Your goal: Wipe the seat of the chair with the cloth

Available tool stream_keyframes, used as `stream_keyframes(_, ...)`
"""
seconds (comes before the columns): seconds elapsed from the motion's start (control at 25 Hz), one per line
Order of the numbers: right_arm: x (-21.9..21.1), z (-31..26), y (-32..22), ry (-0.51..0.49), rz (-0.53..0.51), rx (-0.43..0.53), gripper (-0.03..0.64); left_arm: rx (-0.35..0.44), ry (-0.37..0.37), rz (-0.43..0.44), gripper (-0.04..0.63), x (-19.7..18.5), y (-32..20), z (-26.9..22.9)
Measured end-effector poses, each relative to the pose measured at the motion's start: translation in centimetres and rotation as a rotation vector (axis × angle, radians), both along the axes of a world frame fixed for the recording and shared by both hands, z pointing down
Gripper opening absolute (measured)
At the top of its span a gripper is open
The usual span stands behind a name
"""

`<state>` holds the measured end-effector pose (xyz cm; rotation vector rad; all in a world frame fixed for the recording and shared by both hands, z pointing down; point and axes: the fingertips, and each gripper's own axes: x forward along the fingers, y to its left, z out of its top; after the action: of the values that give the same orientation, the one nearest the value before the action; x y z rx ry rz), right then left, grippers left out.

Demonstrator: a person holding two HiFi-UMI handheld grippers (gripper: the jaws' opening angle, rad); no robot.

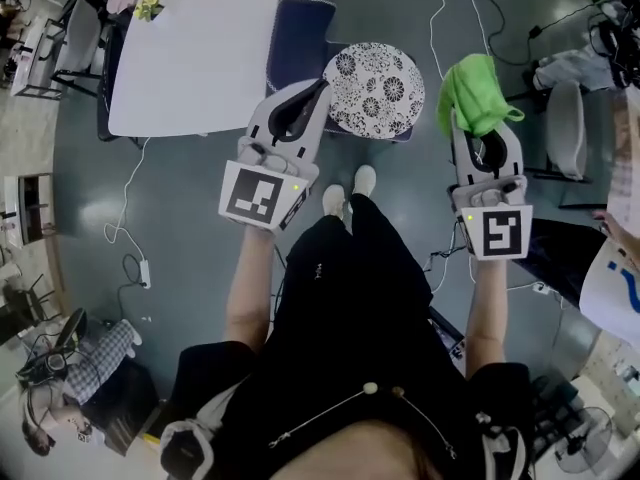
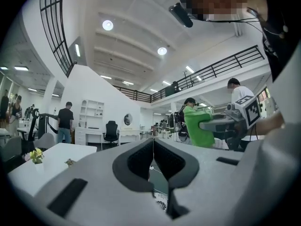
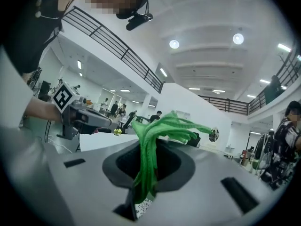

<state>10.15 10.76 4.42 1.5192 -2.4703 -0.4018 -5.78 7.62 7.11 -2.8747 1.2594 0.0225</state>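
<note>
A round stool seat with a black-and-white flower pattern stands on the floor in front of the person's feet, in the head view. My right gripper is held up to the right of the seat, shut on a bright green cloth that bunches out of its jaws. My left gripper hovers at the seat's left edge, shut with nothing in it; in the left gripper view its jaws meet and a bit of the patterned seat shows below them.
A white table stands at the upper left with a dark blue chair beside the stool. Cables run over the grey floor. Another chair and people's belongings sit at the right.
</note>
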Motion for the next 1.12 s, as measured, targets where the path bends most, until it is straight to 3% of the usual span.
stream_keyframes(0.2, 0.3, 3.0, -5.2, 0.063, -0.103, -0.027, 0.057, -0.043, -0.005, -0.051, 0.008, 1.6, -4.1, 2.0)
stream_keyframes(0.36, 1.0, 7.6, -9.8, 0.184, -0.170, -0.116, 0.057, -0.077, -0.003, -0.100, 0.008, 2.8, -7.4, 3.4)
stream_keyframes(0.48, 1.4, 10.3, -13.5, 0.169, -0.199, -0.169, 0.057, -0.105, 0.007, -0.140, 0.008, 3.1, -8.9, 4.3)
stream_keyframes(0.6, 1.4, 13.5, -17.3, 0.185, -0.212, -0.219, 0.055, -0.154, 0.066, -0.166, 0.008, 3.0, -9.9, 5.8)
stream_keyframes(0.72, 0.9, 17.1, -20.6, 0.201, -0.213, -0.257, 0.057, -0.159, 0.101, -0.157, 0.008, 3.6, -10.3, 7.3)
stream_keyframes(0.84, 0.3, 21.3, -23.6, 0.243, -0.210, -0.294, 0.057, -0.148, 0.077, -0.131, 0.008, 5.1, -10.1, 9.3)
stream_keyframes(1.12, -1.9, 33.5, -30.0, 0.398, -0.247, -0.366, 0.055, -0.297, 0.072, -0.027, 0.008, 7.3, -10.2, 17.5)
